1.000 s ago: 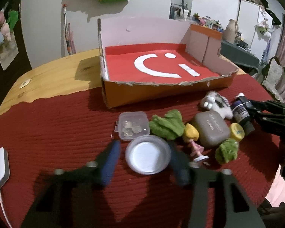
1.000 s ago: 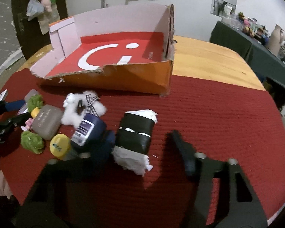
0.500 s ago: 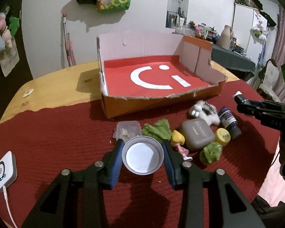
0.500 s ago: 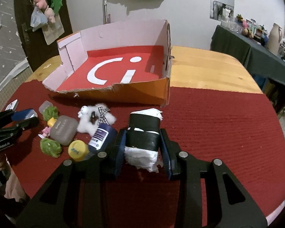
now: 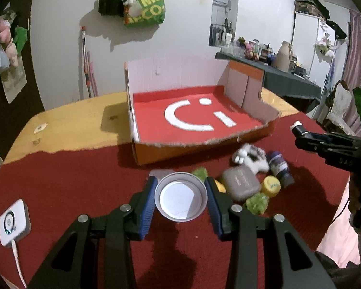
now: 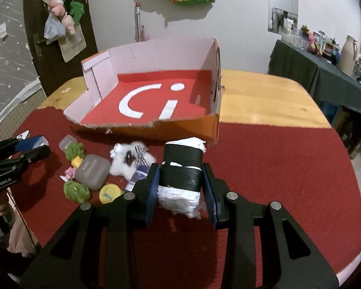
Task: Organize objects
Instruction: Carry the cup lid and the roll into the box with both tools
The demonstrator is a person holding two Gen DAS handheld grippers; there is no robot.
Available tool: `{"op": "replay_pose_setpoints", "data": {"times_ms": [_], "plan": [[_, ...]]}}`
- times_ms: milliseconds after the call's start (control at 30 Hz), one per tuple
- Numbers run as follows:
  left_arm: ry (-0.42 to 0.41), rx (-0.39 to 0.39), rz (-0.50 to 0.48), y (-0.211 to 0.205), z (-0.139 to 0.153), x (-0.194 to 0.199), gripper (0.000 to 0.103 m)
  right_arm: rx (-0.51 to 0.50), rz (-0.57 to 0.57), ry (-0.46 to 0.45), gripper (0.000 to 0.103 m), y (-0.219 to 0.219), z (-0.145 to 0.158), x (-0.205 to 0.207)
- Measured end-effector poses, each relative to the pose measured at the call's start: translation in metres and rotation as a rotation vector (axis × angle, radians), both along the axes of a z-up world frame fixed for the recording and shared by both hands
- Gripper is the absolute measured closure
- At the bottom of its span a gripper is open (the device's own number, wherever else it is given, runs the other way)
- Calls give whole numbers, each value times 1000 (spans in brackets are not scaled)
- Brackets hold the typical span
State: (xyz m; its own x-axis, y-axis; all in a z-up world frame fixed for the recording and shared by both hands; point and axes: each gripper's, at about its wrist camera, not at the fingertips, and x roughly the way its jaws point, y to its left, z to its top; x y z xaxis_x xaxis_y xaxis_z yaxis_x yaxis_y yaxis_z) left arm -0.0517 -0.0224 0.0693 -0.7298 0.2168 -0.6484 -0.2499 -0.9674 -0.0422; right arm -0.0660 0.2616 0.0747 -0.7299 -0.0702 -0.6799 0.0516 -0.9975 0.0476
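My left gripper (image 5: 181, 198) is shut on a round grey lid (image 5: 181, 197), held above the red cloth. My right gripper (image 6: 181, 187) is shut on a white paper bundle wrapped in black tape (image 6: 181, 175), also lifted off the cloth. Beyond both stands an orange cardboard box (image 5: 264, 130) (image 6: 187, 127) with a red floor and nothing in it. On the cloth lie a grey case (image 5: 240, 184) (image 6: 92, 172), a white plush toy (image 5: 250, 156) (image 6: 125, 161), a dark bottle (image 5: 279, 167), a yellow cap (image 5: 272, 186) (image 6: 109, 193) and green fuzzy balls (image 5: 257, 203) (image 6: 75, 190).
A red cloth (image 5: 60, 187) covers the near part of a wooden table (image 6: 264, 106). A white device with a cable (image 5: 13, 221) lies at the left edge. A small clear box (image 6: 68, 142) sits by the green toys. A dark-clothed side table (image 6: 325, 72) stands to the right.
Both grippers closed from open, the left on the lid and the right on the taped bundle, and then rose with them off the cloth.
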Motion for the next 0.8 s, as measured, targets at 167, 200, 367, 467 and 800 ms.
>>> {"op": "replay_pose_setpoints", "data": {"times_ms": [167, 200, 367, 467, 800], "plan": [[32, 4, 3, -1, 18, -13, 61, 1, 22, 29, 70, -2, 16, -11], [37, 3, 4, -1, 22, -18, 61, 5, 28, 34, 70, -3, 19, -13], [40, -2, -7, -1, 36, -45, 61, 9, 60, 42, 70, -4, 34, -36], [19, -12, -15, -1, 38, -65, 61, 19, 76, 28, 70, -4, 39, -57], [-125, -109, -51, 9, 11, -132, 61, 60, 129, -136, 70, -8, 17, -136]]}}
